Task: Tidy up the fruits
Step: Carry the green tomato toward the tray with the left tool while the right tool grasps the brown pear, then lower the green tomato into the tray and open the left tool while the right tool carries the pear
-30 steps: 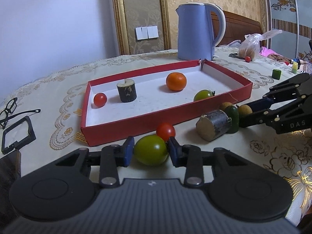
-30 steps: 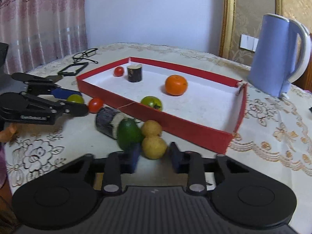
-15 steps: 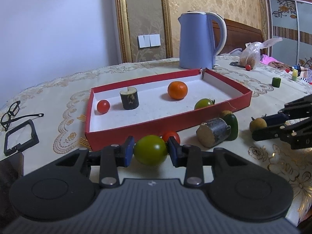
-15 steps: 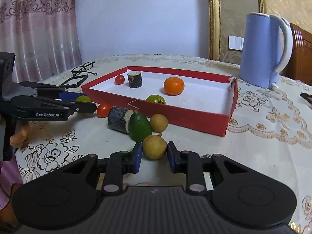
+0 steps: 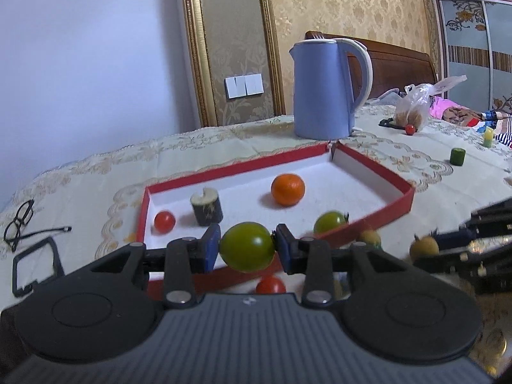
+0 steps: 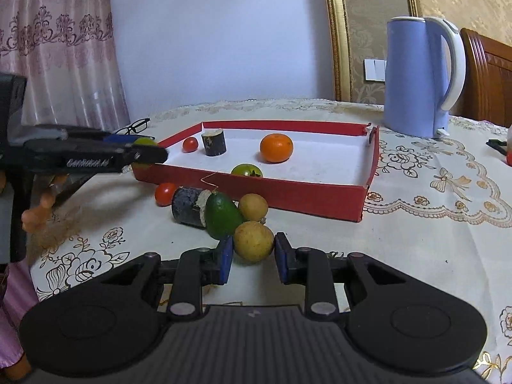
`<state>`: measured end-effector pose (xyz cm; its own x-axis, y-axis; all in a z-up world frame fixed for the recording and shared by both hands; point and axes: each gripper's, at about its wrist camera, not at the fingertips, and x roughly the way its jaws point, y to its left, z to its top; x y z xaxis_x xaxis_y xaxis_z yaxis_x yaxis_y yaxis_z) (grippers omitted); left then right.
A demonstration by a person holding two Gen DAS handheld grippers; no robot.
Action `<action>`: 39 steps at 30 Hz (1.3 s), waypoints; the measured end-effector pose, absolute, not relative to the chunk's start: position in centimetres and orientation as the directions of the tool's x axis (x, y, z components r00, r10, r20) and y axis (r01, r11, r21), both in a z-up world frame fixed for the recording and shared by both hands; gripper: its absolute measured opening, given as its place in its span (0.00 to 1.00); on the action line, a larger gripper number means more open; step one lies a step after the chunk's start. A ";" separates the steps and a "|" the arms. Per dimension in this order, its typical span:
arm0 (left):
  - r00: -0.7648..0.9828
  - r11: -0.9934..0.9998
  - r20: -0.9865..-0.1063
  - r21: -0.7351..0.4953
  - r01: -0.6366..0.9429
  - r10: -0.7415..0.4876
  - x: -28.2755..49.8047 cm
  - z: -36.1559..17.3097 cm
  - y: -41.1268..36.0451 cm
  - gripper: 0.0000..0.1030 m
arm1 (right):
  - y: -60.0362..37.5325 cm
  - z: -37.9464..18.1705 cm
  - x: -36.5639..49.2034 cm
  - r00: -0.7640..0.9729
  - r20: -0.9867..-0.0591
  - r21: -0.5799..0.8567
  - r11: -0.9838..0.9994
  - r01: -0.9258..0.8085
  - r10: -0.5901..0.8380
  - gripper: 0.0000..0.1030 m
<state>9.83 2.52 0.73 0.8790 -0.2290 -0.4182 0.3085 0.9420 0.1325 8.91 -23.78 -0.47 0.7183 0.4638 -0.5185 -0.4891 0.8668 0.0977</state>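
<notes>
Green tomato (image 5: pixel 247 247): clamped in your left claw (image 5: pixel 248 248), lifted above the near wall of the red tray (image 5: pixel 377 216). Yellow-brown fruit (image 6: pixel 253 241): pinched in your right claw (image 6: pixel 252 257), just off the counter (image 6: pixel 416 240), beside the avocado (image 6: pixel 221 214). Orange (image 5: pixel 287 189) sits inside the tray.

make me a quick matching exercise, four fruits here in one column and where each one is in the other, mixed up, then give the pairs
Things:
1. orange
2. big green tomato
3. yellow-brown fruit
4. avocado

Places:
A. on the tablecloth, outside the red tray
B. inside the red tray
C. clamped in the left gripper
D. clamped in the right gripper

Pairs: 1-B, 2-C, 3-D, 4-A
</notes>
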 end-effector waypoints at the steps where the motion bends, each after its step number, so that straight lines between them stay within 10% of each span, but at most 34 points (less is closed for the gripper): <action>1: 0.878 0.941 -0.420 0.135 0.310 -0.228 10.3 0.9 2.2 0.33 | -23.8 -0.5 8.9 0.719 -0.518 0.099 0.867 -0.489 0.464 0.26; 31: 0.878 0.965 -0.472 0.187 0.183 -0.075 18.5 1.6 -1.0 0.35 | -24.3 -0.5 8.8 0.721 -0.501 0.127 0.865 -0.486 0.479 0.26; 39: 0.930 0.999 -0.367 0.036 -0.007 0.019 14.2 2.1 2.7 0.95 | -24.2 -0.5 8.8 0.721 -0.507 0.123 0.867 -0.482 0.473 0.26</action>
